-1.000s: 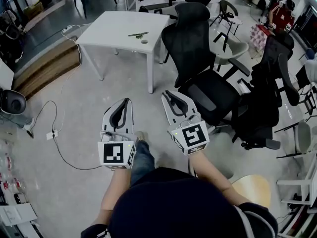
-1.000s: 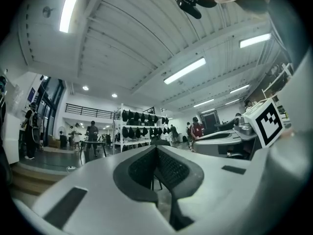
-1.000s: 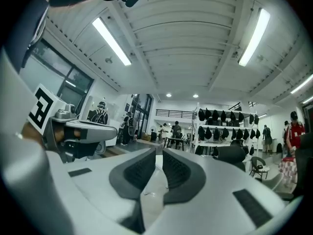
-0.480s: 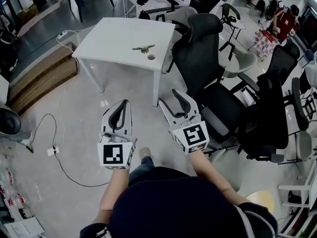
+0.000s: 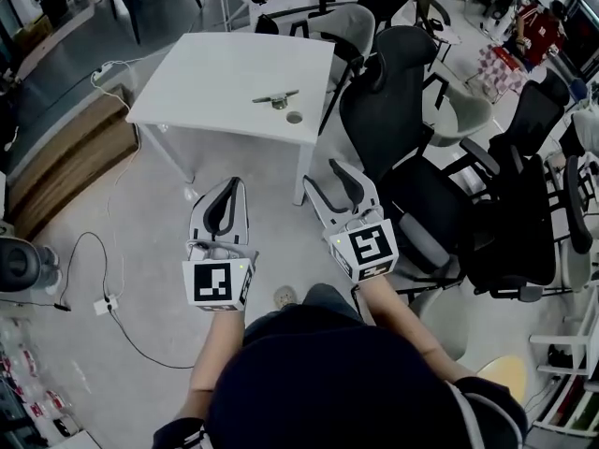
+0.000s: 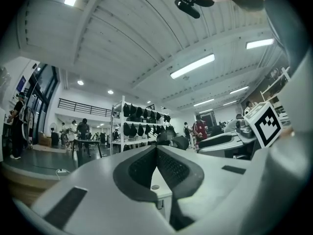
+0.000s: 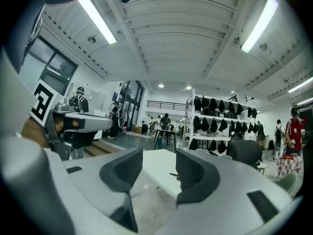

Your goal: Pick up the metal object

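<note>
1. A white rectangular bench (image 5: 225, 82) stands ahead of both claws, across a stretch of grey floor (image 5: 140, 213). Nothing lies on that floor between the claws and the bench's near edge.
2. A slim grey metal object (image 5: 274, 96) lies on the bench top, ahead of the right claw (image 5: 328, 181) and well apart from it. A small round disc (image 5: 294, 117) sits on the bench just nearer the claw than the metal object.
3. A black high-backed office chair (image 5: 393, 92) stands just to the right of the right claw, close against the bench's right side. More dark chairs crowd further to the right.
4. To the left of the left claw (image 5: 230, 187), a black cable runs over the floor to a white power strip (image 5: 103, 305). Wooden steps (image 5: 65, 157) lie beyond it.
5. In the right gripper view, the right claw (image 7: 159, 168) has its jaws spread wide apart and grips nothing. The bench and the metal object (image 7: 174, 175) show in the gap, far off.
6. In the left gripper view, the left claw (image 6: 156, 151) has its jaws pressed together at the tips, with nothing between them.
7. Each claw carries a white cube with a black square marker pattern, on the left (image 5: 218, 285) and on the right (image 5: 362, 249). These are patterns rather than letters.
8. A rack of dark helmets (image 7: 220, 106) stands beyond the bench.
</note>
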`<state>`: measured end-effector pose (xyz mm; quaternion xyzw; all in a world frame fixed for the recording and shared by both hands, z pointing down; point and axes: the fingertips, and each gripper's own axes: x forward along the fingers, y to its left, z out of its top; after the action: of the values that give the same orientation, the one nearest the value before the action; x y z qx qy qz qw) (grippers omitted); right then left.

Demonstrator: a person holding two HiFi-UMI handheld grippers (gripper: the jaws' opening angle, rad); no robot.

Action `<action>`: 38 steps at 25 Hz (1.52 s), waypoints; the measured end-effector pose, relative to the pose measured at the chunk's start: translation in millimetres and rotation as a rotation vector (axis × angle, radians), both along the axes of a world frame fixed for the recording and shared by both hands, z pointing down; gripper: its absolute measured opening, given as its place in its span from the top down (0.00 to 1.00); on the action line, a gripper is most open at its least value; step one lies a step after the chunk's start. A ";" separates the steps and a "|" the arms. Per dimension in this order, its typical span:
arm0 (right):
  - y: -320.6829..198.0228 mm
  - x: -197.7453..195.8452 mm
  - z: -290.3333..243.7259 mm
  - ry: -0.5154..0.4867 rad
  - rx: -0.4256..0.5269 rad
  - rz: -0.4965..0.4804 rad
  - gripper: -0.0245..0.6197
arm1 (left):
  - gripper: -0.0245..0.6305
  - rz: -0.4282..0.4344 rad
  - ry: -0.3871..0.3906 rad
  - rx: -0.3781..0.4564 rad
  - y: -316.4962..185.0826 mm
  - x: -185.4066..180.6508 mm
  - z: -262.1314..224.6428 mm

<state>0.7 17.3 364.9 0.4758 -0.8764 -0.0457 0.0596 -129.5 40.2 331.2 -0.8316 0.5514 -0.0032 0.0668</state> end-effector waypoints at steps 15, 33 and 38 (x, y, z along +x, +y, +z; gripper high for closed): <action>-136.1 -17.6 29.7 0.076 -0.017 0.020 0.65 | 0.93 0.022 0.008 -0.037 -121.4 -8.4 24.1; -390.3 -33.1 138.8 0.437 -0.115 -0.132 0.66 | 0.93 -0.034 -0.012 -0.105 -381.8 -18.6 49.6; -419.1 -45.4 191.1 0.564 -0.173 -0.222 0.67 | 0.93 -0.045 -0.022 -0.137 -420.7 -24.3 66.8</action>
<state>-44.7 -401.9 556.0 0.3391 -0.8724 -0.1073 0.3353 -153.8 -380.5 398.0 -0.8215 0.5676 -0.0516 0.0155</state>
